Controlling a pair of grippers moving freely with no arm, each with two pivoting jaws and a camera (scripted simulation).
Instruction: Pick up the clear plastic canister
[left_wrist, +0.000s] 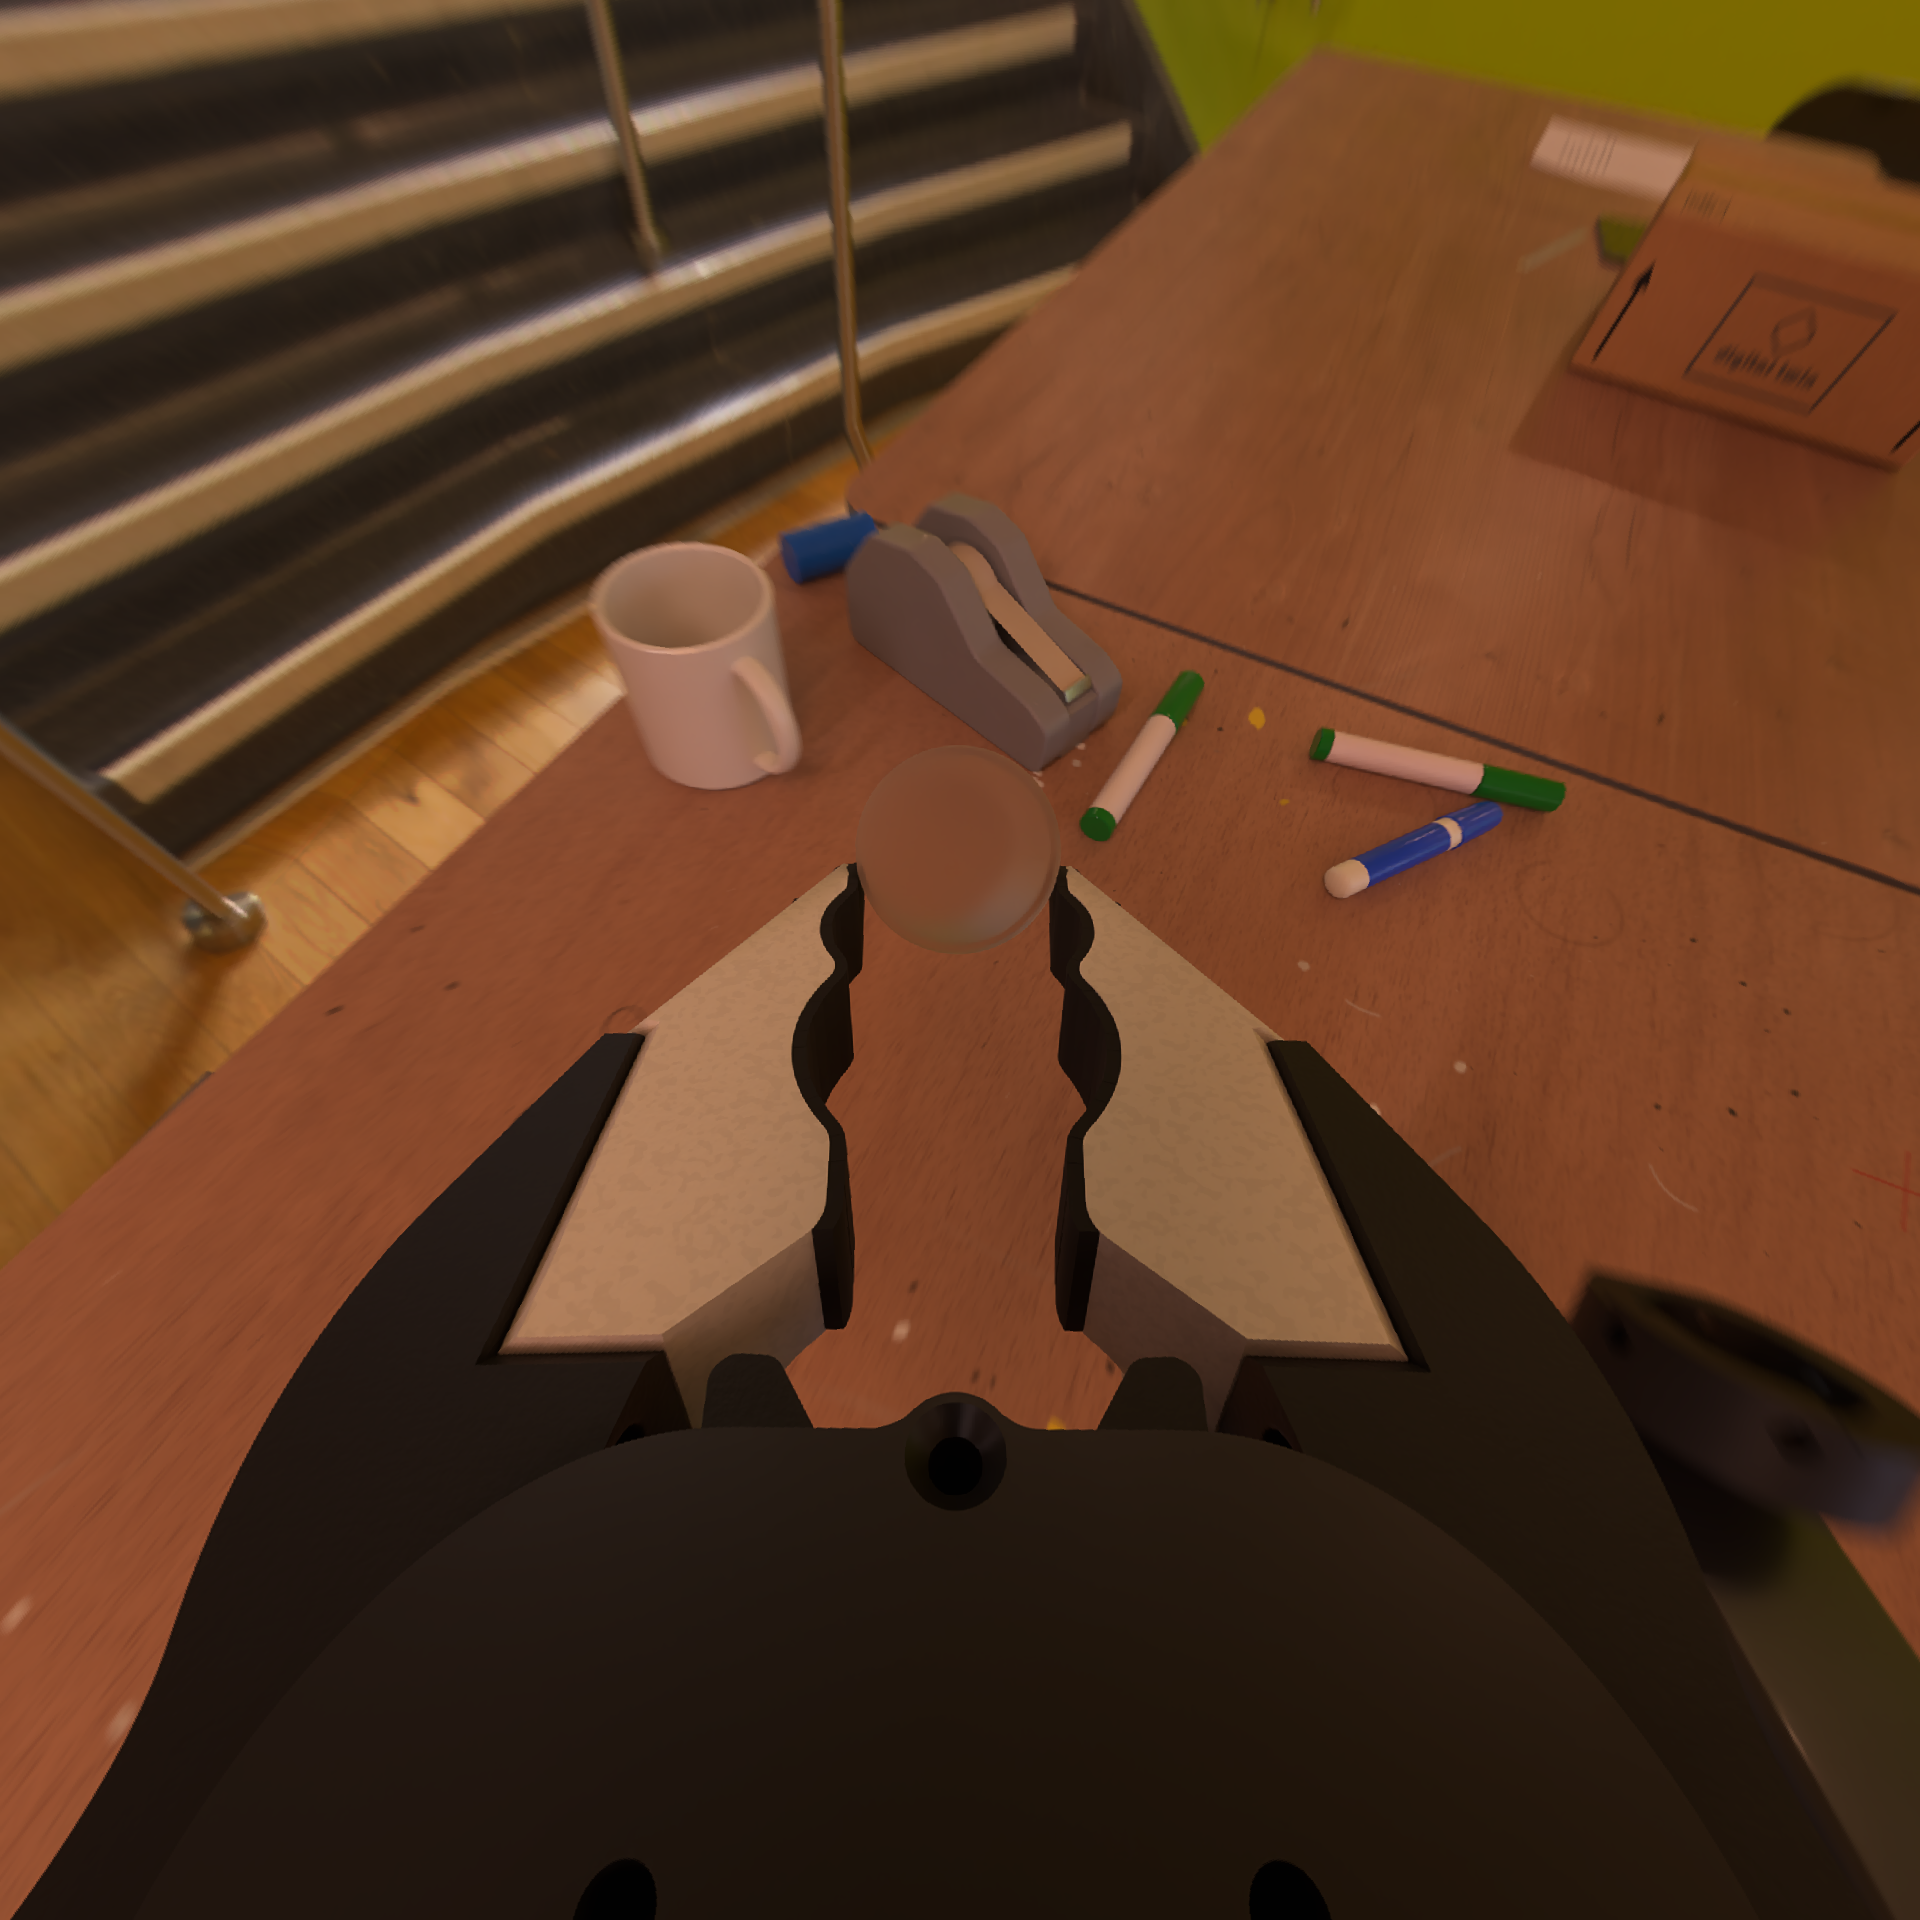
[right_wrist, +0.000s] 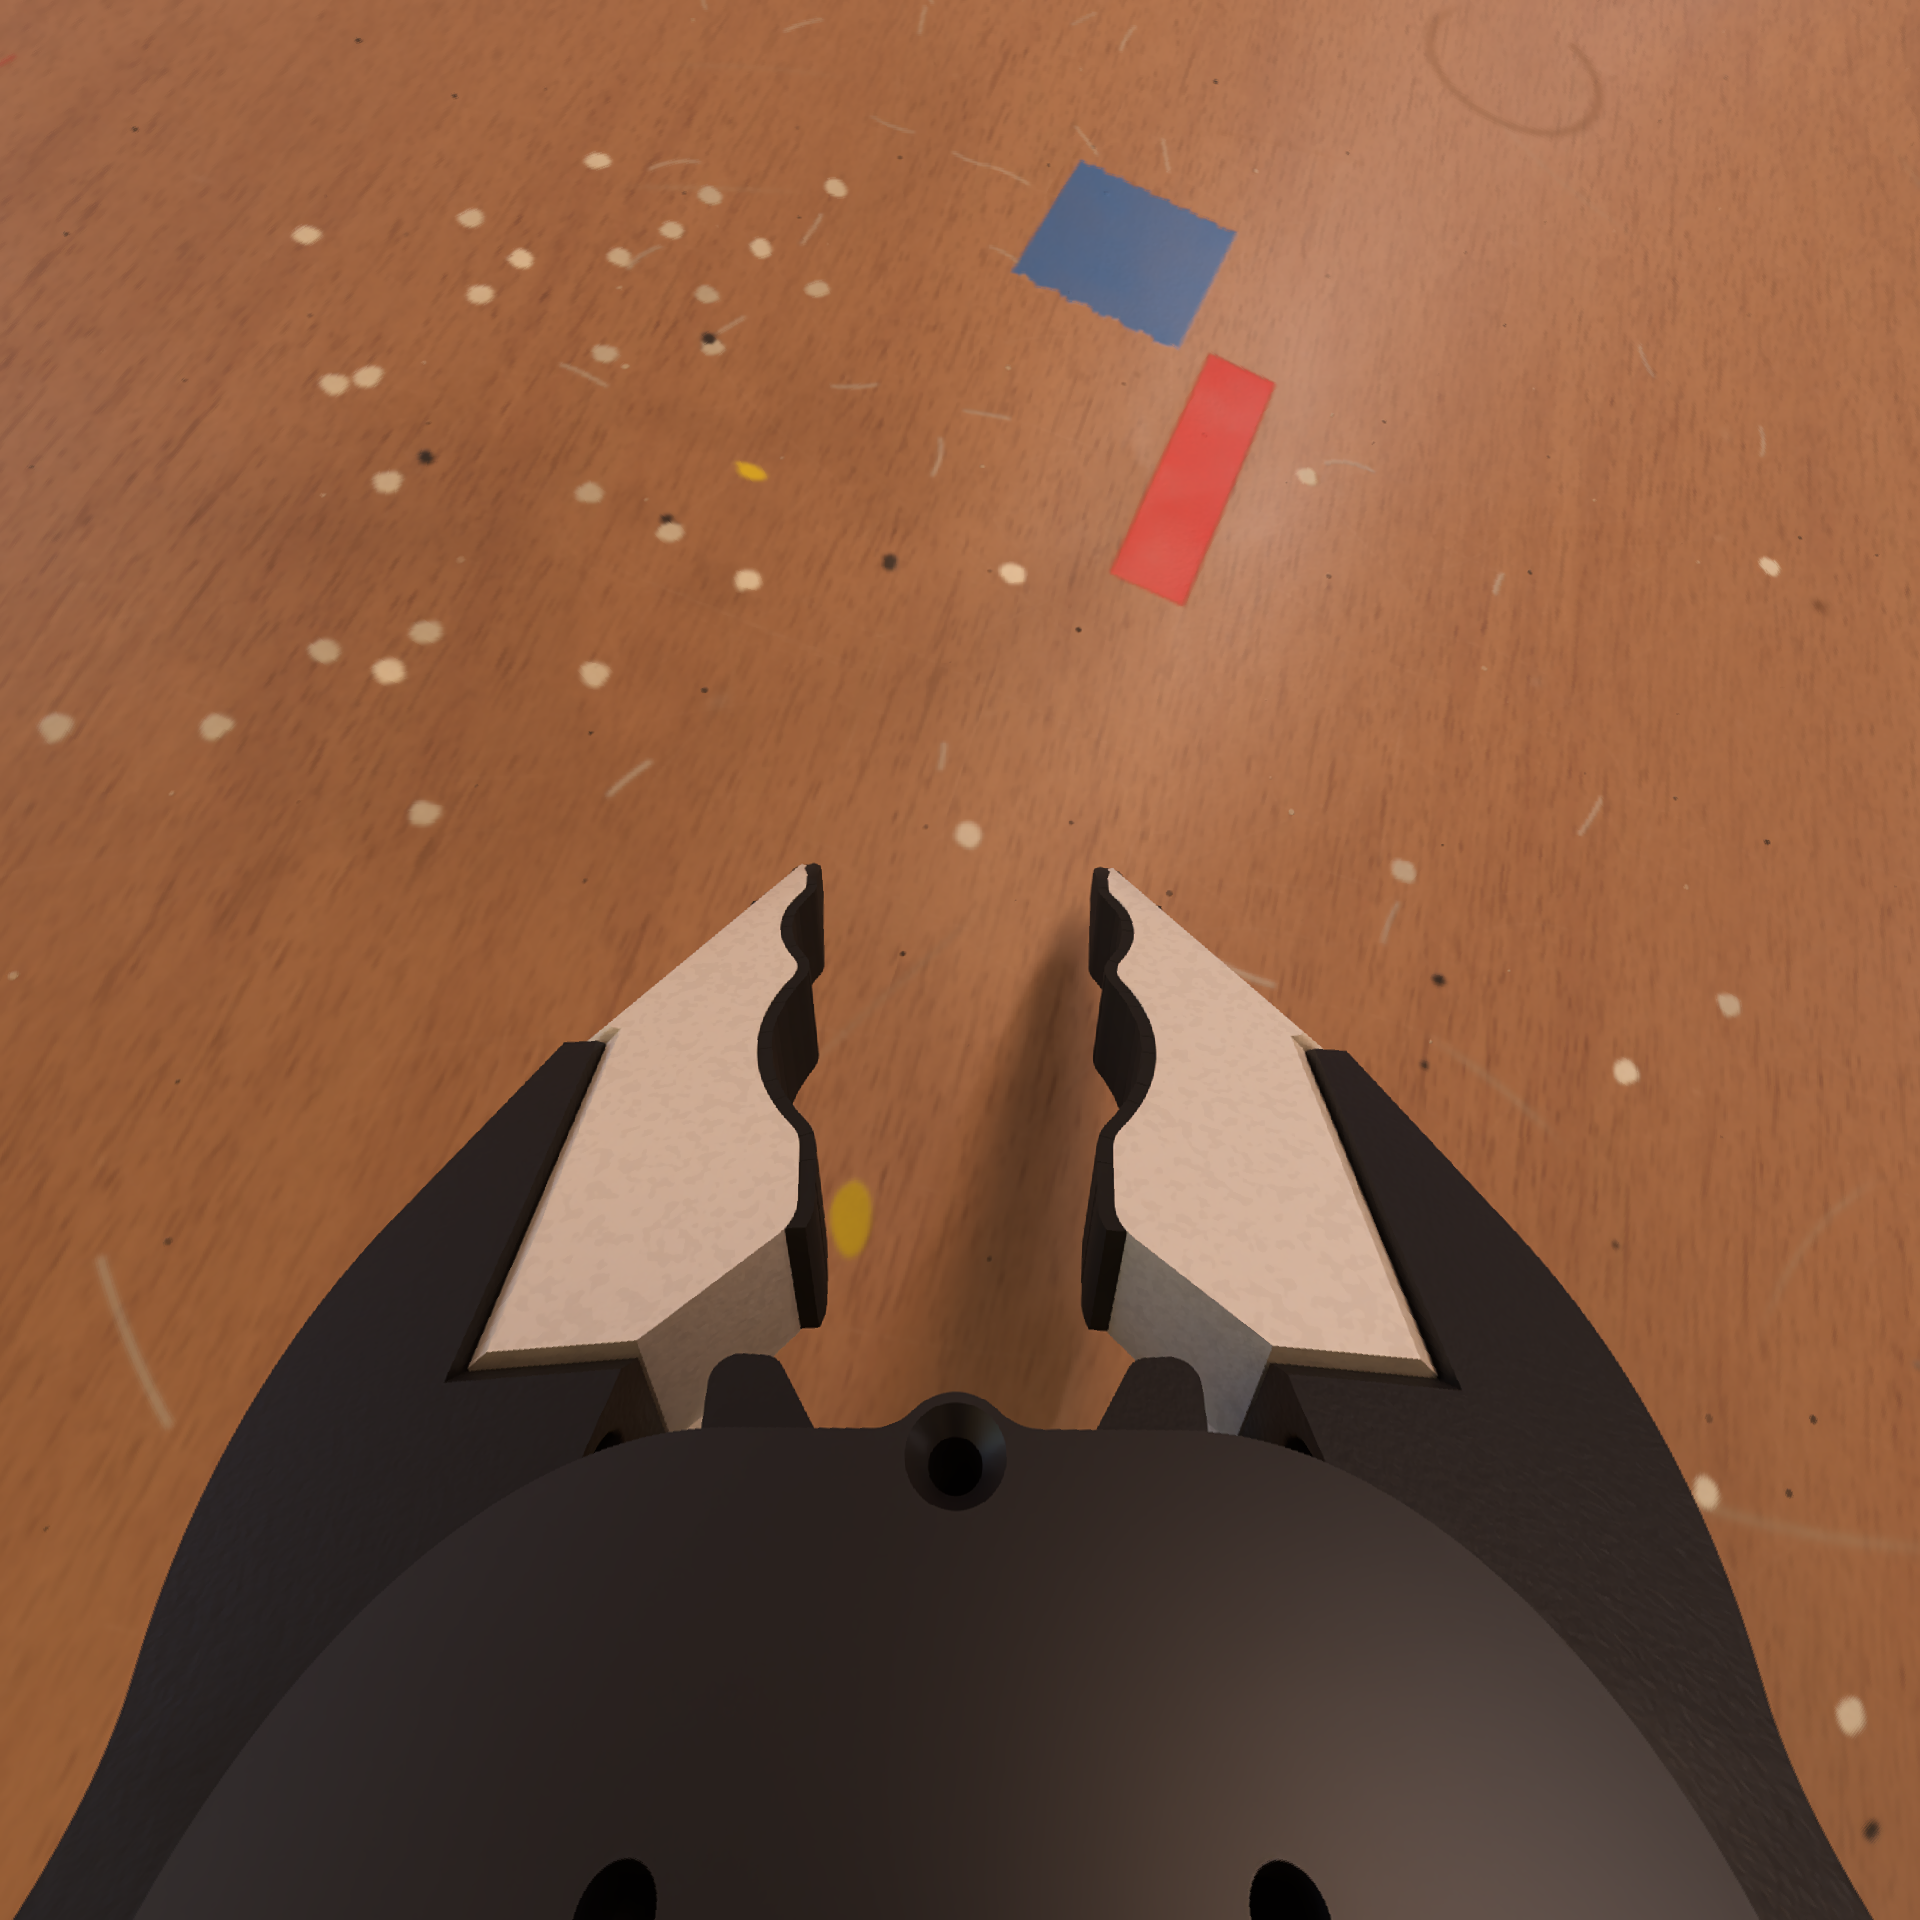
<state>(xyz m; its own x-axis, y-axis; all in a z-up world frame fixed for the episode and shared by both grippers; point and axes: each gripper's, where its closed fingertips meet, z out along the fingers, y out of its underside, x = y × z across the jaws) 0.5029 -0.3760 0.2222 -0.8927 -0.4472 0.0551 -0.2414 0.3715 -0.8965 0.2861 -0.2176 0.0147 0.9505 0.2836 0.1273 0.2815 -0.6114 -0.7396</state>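
Note:
The clear plastic canister (left_wrist: 954, 831) shows as a round see-through shape right at the tips of my left gripper (left_wrist: 956, 885). Both fingertips (left_wrist: 854, 904) press against its sides, so the left gripper is shut on it over the wooden table (left_wrist: 1351, 1091). I cannot tell whether the canister rests on the table or hangs above it. My right gripper (right_wrist: 956, 883) is open and empty, looking down at bare table top (right_wrist: 416, 935). A dark blurred part at the lower right of the left wrist view is probably the right gripper (left_wrist: 1745, 1423).
Beyond the canister stand a white mug (left_wrist: 698, 665) and a grey tape dispenser (left_wrist: 977, 623), with a blue cap (left_wrist: 826, 545) behind. Two green markers (left_wrist: 1143, 753) (left_wrist: 1439, 769) and a blue marker (left_wrist: 1413, 847) lie to the right. A cardboard box (left_wrist: 1756, 322) sits far right. Blue (right_wrist: 1124, 251) and red (right_wrist: 1193, 478) tape patches mark the table.

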